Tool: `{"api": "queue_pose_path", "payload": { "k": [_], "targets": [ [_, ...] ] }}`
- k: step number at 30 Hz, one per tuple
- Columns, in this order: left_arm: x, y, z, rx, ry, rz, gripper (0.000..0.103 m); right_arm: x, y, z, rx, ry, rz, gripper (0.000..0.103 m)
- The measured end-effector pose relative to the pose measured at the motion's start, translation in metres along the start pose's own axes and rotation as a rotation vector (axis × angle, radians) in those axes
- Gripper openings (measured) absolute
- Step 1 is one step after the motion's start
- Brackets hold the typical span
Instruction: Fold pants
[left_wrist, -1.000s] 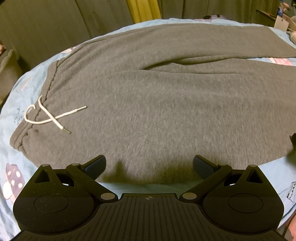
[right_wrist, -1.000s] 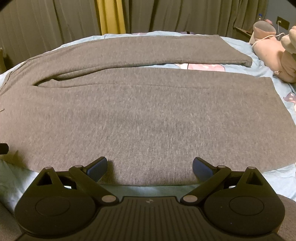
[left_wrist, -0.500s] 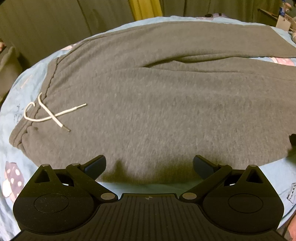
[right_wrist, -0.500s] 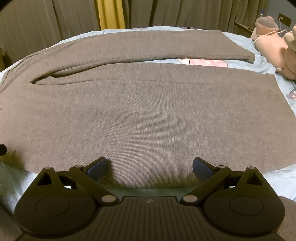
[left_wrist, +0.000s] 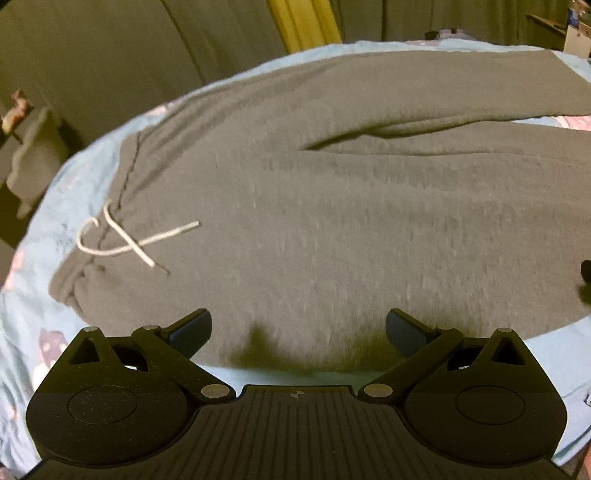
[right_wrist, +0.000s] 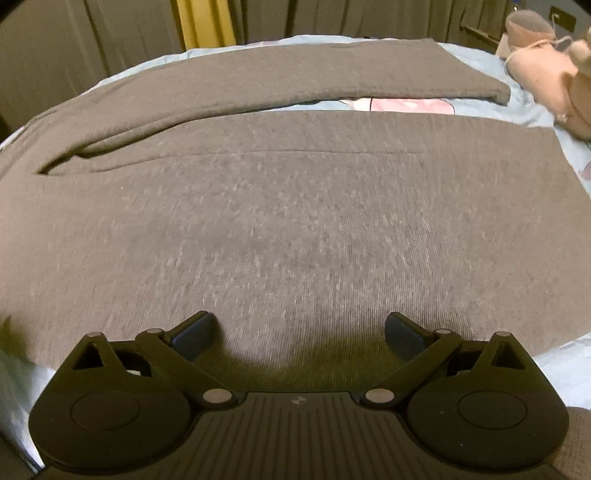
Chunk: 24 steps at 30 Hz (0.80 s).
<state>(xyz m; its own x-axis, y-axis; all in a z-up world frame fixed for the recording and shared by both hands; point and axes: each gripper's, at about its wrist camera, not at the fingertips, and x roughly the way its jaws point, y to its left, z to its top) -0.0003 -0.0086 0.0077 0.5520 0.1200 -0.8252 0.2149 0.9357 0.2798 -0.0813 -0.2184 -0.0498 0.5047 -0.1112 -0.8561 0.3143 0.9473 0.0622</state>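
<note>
Left wrist view: grey knit drawstring pants (left_wrist: 332, 229) lie flat and unfolded on a pale blue printed bed sheet (left_wrist: 22, 325), both legs spread; left gripper (left_wrist: 298, 328) and right gripper (right_wrist: 300, 331) hover above the near edge, fingers apart, folding not begun.

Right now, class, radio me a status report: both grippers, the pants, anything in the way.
Left gripper open, right gripper open, both empty. Grey pants flat on bed, unfolded. Plush toy beside cuffs, clear of pants.

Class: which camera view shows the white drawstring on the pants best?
The left wrist view: the white drawstring lies in full sight at the waistband of the grey pants. The right wrist view shows only the legs, no drawstring.
</note>
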Motion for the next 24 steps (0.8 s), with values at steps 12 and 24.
{"api": "queue_pose_path", "payload": {
  "k": [12, 24],
  "targets": [
    [0.037, 0.025, 0.117, -0.391, -0.078, 0.015, 0.103, 0.003, 0.001, 0.011, -0.025, 0.028, 0.008, 0.099],
    [0.145, 0.064, 0.121, -0.477, -0.136, 0.425, 0.103, 0.047, -0.044, 0.226, 0.174, -0.197, 0.03, 0.058]
  ]
}}
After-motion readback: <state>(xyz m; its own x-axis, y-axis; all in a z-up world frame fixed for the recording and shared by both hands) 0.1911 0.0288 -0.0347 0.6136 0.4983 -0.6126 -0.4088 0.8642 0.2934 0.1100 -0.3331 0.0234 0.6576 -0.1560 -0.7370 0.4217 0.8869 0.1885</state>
